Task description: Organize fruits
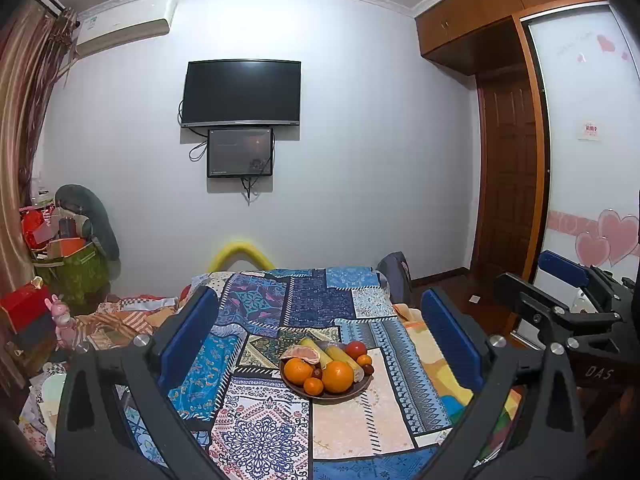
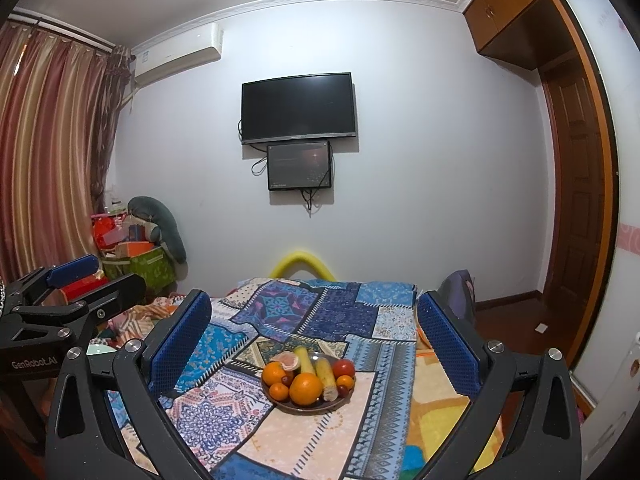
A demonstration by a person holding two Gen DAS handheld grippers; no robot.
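"GenRobot.AI" on left hand-held gripper (image 2: 70, 284)

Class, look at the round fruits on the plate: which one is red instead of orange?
The tomato-like red fruit at the plate's far right edge; the oranges nearer the camera are orange.

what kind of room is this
Most likely a home bedroom: a wall-mounted TV, a built-in wooden wardrobe, striped curtains, and a patchwork cloth carrying the fruit plate.
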